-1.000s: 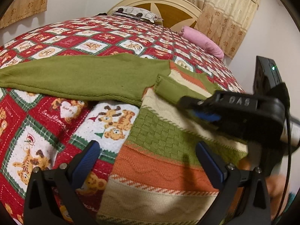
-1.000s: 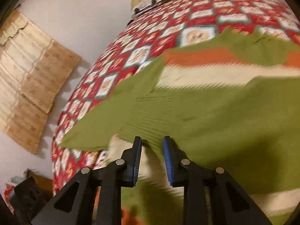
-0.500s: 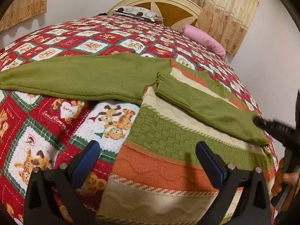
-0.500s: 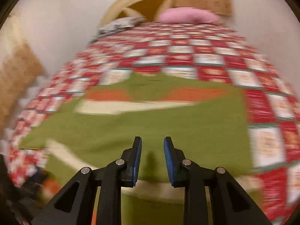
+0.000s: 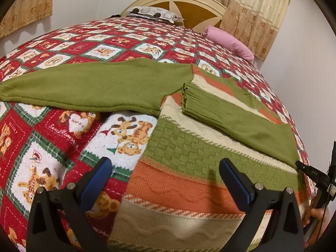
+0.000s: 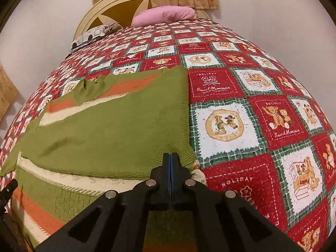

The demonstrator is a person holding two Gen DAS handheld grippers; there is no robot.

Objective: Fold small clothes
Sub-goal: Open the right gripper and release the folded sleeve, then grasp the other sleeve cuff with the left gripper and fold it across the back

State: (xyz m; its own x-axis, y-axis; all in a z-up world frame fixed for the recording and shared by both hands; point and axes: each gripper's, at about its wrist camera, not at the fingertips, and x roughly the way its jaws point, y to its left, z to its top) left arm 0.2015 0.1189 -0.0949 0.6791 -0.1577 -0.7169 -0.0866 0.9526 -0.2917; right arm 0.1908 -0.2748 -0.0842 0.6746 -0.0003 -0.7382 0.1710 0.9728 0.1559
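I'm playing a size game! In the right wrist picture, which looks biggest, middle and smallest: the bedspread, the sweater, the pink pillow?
1. Bedspread: biggest, fills most of the view.
2. Sweater: middle, though nearness enlarges it.
3. Pink pillow: smallest, but it lies far away.

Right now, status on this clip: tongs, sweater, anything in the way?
Left tongs open, hovering over the sweater hem. Right tongs shut at the folded sleeve edge; grip unclear. Other sleeve still spread. Nothing blocking.
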